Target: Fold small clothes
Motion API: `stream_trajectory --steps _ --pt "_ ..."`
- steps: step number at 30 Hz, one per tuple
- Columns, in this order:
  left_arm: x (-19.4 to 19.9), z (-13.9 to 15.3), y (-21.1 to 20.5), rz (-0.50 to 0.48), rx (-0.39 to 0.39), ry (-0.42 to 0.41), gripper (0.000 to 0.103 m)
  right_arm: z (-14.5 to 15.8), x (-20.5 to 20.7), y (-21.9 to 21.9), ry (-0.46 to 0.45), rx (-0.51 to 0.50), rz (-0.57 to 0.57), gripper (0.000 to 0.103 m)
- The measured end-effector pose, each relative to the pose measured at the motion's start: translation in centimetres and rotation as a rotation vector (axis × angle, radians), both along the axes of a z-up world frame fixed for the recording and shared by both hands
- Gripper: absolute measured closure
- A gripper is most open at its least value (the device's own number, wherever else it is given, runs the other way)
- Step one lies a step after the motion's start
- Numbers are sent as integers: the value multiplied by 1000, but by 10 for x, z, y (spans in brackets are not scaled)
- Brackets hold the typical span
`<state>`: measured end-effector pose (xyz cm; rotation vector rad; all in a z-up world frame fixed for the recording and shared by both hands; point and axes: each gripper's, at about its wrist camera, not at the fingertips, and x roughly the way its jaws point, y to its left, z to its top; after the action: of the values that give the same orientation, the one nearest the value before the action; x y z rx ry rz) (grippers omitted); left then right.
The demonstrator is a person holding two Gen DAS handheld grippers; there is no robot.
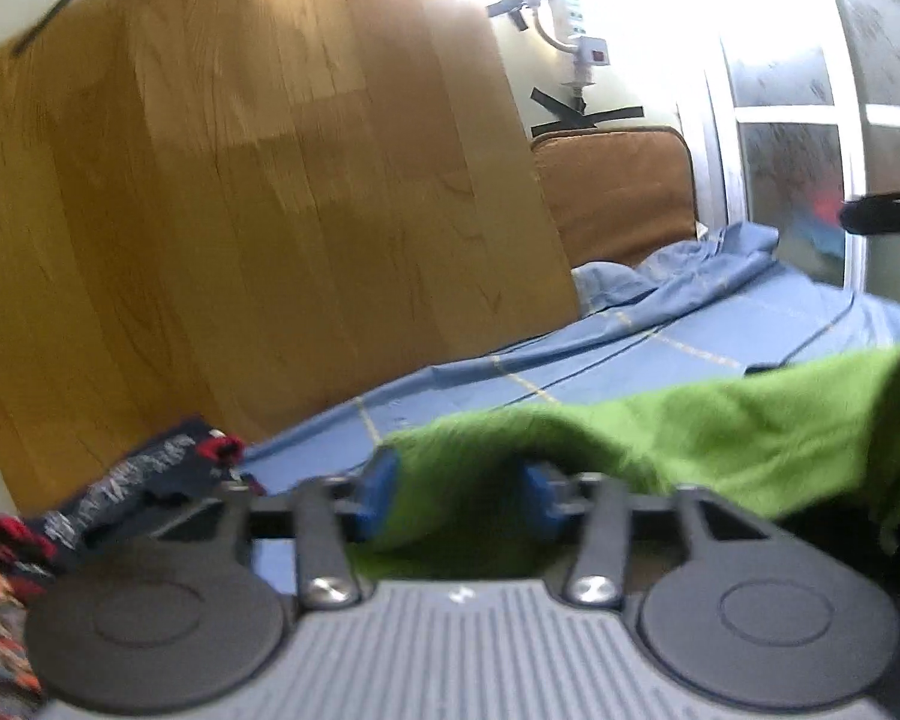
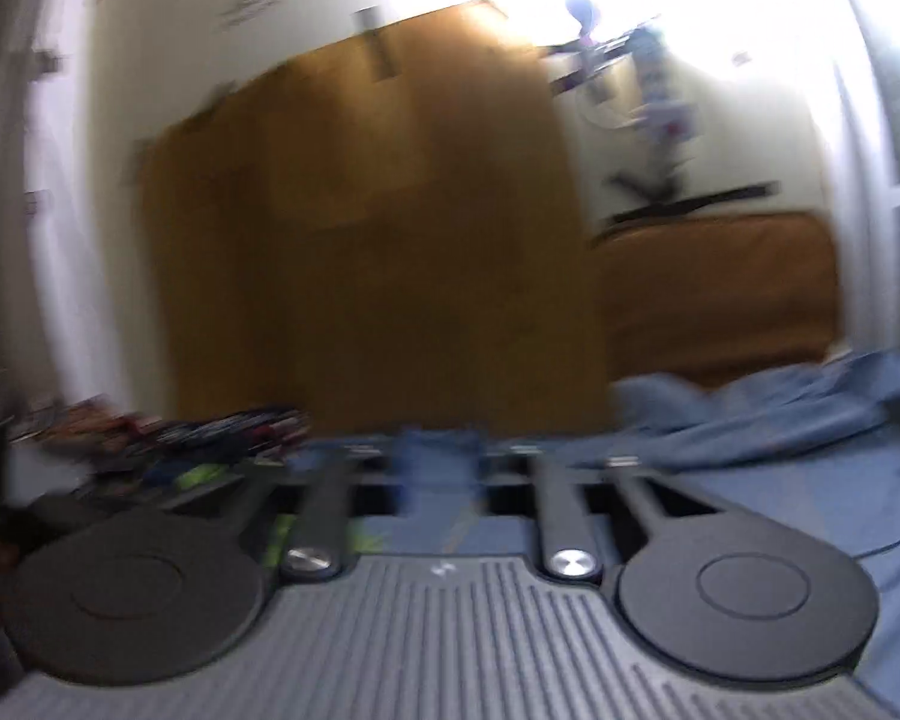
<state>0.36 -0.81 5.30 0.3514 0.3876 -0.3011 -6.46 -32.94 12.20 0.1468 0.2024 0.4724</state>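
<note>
In the left wrist view a green garment [image 1: 720, 432] lies over the blue bedsheet [image 1: 630, 348] and runs back between my blue fingertips [image 1: 378, 480]. My left gripper [image 1: 459, 483] has its jaws apart with the green cloth between them; no pinch shows. In the right wrist view my right gripper [image 2: 438, 468] is blurred by motion above the sheet [image 2: 810, 468], its blue tips close together with nothing visible between them. Green cloth [image 2: 201, 476] shows low at the left.
A pile of dark patterned and red clothes [image 1: 150, 480] lies at the left against a wooden board [image 1: 270, 210]; the pile also shows in the right wrist view [image 2: 210, 426]. A brown cushion [image 1: 618, 192] stands behind crumpled sheet. A window [image 1: 810, 150] is at the right.
</note>
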Motion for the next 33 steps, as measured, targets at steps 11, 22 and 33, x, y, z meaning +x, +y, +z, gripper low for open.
stream_trajectory --steps 11,22,33 --pt "9 -3 31 -182 200 -86 0 -40 -17 51 -3 -425 89 14" --pt "81 -32 30 -232 86 142 84 -59 -9 44 55 -348 -19 87" --pt "-54 119 89 -79 -415 -289 84 57 -62 35 -398 -208 -208 89"
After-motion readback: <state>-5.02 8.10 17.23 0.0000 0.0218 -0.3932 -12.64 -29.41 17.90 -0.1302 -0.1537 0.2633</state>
